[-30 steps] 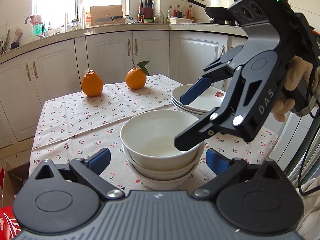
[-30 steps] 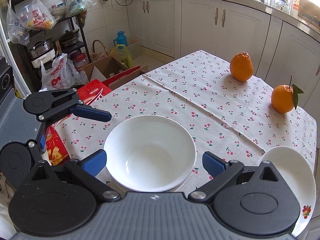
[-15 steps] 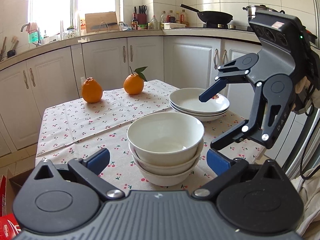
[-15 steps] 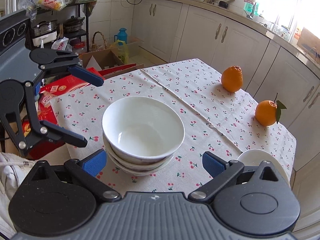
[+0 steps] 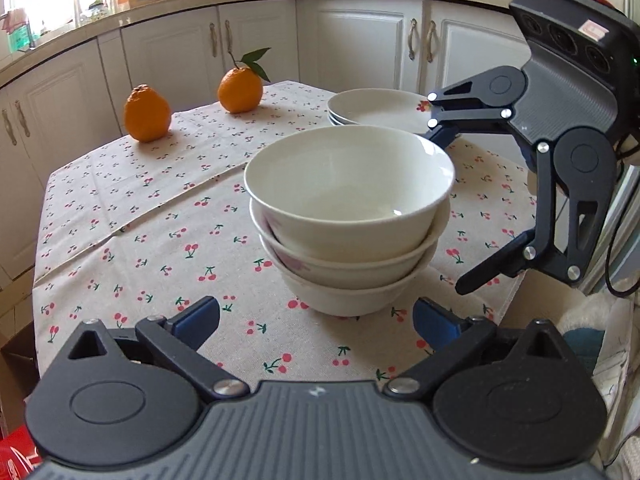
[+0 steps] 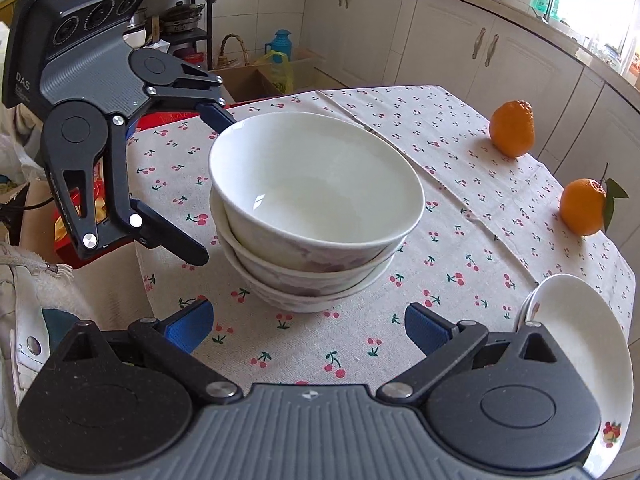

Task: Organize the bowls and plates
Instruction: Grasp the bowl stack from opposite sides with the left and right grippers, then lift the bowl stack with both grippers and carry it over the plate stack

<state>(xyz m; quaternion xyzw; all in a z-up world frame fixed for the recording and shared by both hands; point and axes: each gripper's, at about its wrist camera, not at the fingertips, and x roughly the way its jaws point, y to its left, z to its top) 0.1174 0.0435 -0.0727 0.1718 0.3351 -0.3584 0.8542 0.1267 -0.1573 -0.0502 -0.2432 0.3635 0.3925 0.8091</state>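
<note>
Covering your counter (image 5: 120, 216) is a beige cloth (image 6: 460, 128) printed with small red cherries, creased along one fold line.

Near its front edge sits the bowl stack (image 5: 346, 220): three white bowls nested upright, glossy inside, top one deepest and slightly off-centre in the one below. Faint pinkish markings show on the outer walls of the lower two; pattern too blurred to read.

Behind the bowls, toward the right corner, is the plate stack (image 5: 376, 110): shallow white plates, rim decal of red fruit on the top one. Exact count unclear. Well apart from the bowls.

Your left tool (image 5: 316, 320) hangs just in front of the bowl stack, blue pads spread wide, holding nothing, not touching the bowls. Your right tool (image 6: 308, 324) is likewise spread wide and empty, facing the stack from the other side. From the left wrist view its upper finger reaches across in front of the plates; contact there cannot be told.

Two oranges at the far edge, apart from each other: bumpy orange (image 5: 146, 114), bare; leafy orange (image 5: 240, 90), with stem and green leaf.
</note>
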